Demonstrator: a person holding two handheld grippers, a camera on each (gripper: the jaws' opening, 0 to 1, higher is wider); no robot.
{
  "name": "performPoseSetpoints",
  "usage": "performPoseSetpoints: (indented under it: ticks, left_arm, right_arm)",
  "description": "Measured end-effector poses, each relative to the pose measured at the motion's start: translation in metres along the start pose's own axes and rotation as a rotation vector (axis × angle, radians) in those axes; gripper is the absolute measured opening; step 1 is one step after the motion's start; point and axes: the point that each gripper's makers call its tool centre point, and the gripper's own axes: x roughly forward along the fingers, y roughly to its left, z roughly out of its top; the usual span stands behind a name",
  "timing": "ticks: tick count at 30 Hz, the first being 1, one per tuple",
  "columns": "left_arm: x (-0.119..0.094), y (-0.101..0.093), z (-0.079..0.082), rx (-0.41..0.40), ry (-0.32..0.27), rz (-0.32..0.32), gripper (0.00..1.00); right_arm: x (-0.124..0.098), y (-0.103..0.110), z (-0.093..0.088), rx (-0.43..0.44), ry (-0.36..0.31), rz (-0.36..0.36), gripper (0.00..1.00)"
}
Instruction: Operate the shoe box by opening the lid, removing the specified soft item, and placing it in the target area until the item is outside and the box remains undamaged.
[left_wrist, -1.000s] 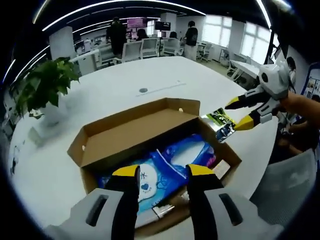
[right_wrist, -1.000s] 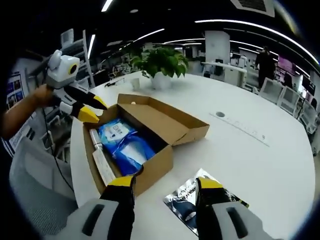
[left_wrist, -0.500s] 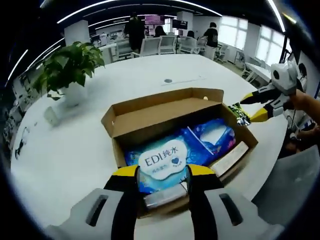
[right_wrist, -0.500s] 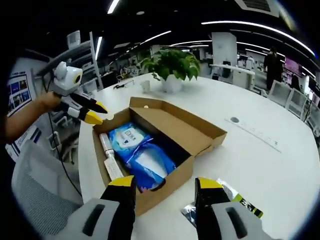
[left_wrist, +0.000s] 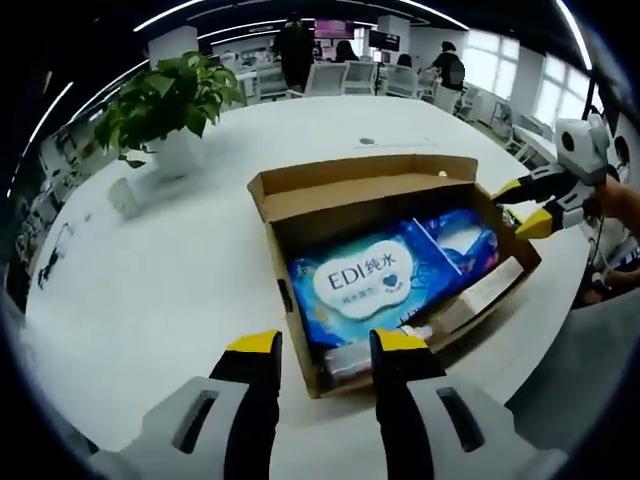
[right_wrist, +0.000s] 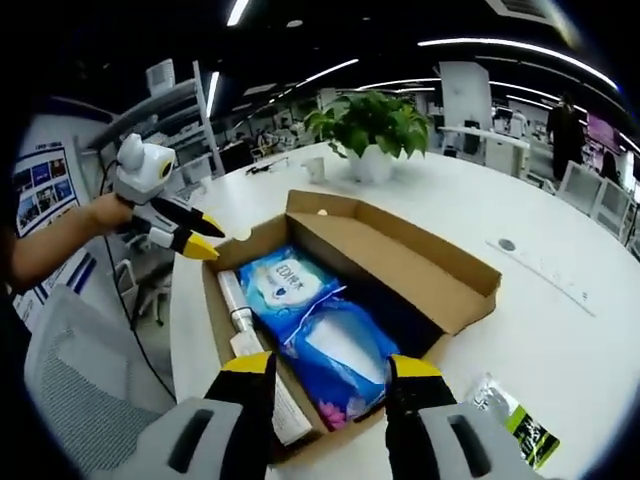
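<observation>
**Q:** Where is the soft item, and how do you lift it out cleanly?

**A:** The blue wipes pack (left_wrist: 385, 280) lies flat inside the open shoe box (left_wrist: 300, 330), beside a second blue pouch (right_wrist: 345, 350) and a long white carton (right_wrist: 262, 385) along one wall. Your left hand-held gripper (left_wrist: 318, 345) hangs over the box's near end, jaws apart and holding nothing. Your right hand-held gripper (right_wrist: 325, 365) is likewise released, above the opposite end. Lower one gripper onto the pack's middle, pinch the film only, and lift straight up. Keep the jaws off the cardboard walls and the raised lid (right_wrist: 400, 255).

**Q:** What surrounds the box?

**A:** It rests on a white round desk (left_wrist: 150, 290). A dark foil packet (right_wrist: 510, 420) lies near the box, and a potted plant (left_wrist: 165, 100) stands further off. An open-plan office with chairs lies beyond.
</observation>
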Motion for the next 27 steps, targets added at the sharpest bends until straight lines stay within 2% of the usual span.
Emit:
performPoseSetpoints:
  ticks: [8,20,27]
  left_arm:
    - [0.004,0.005,-0.013,-0.043,0.020,0.012,0.29]
    - [0.007,0.009,-0.021,-0.125,0.006,0.009,0.07]
    - [0.008,0.010,-0.021,-0.139,-0.001,0.012,0.06]
  right_arm:
    - [0.022,0.011,0.003,0.008,0.010,0.026,0.37]
    - [0.053,0.020,0.008,0.018,0.030,0.039,0.30]
    - [0.067,0.024,0.010,0.017,0.040,0.045,0.28]
